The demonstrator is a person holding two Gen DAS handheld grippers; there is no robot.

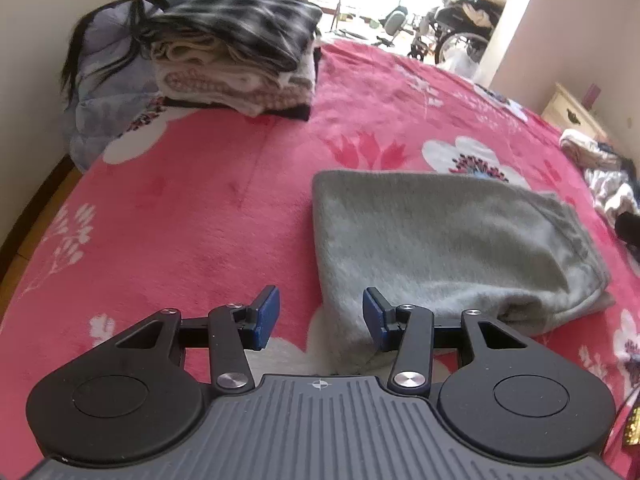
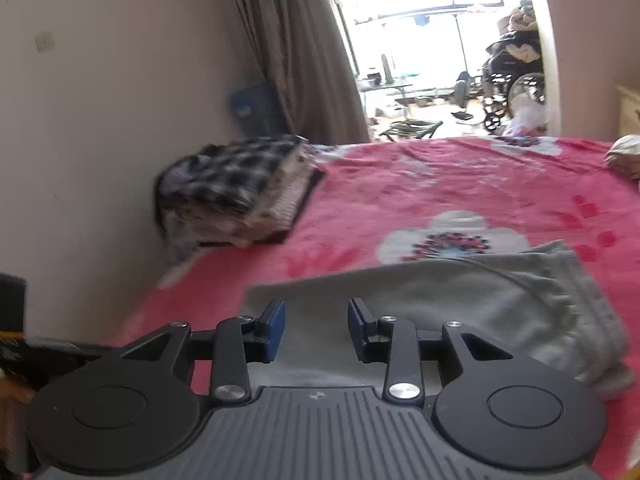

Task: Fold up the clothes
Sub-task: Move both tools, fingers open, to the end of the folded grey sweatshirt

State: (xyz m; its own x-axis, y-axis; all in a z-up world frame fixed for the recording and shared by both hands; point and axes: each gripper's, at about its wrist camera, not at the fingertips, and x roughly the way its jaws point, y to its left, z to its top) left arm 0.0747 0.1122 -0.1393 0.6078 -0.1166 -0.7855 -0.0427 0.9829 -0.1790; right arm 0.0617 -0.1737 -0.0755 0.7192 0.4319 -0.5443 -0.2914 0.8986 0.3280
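A grey garment (image 1: 448,248) is lying folded into a soft, thick rectangle on the bed, its fleecy nap looking brushed and slightly fuzzy, its layered edges showing along the right side. It is resting on a plush pink blanket (image 1: 200,208) printed with white flowers, which is covering the whole bed.

The left gripper (image 1: 321,316) is hanging low over the near left corner of the garment with its blue-padded fingers (image 1: 267,316) spread wide; nothing is sitting between them. The right-hand finger is hovering over the grey cloth, the left-hand one over bare blanket, and I cannot tell whether either is touching the fabric.

The right gripper (image 2: 316,330) is standing parted as well, a little less widely, with nothing caught in it. It is poised over the near edge of the garment (image 2: 460,304), grey fleece showing in the gap; contact is unclear here too.

Well apart, at the far left corner of the bed against the wall, a stack of folded clothes (image 1: 236,56) is sitting, topped by a fuzzy black-and-white checked piece over cream knits. A brownish curtain (image 2: 296,48) is hanging beside a bright doorway.
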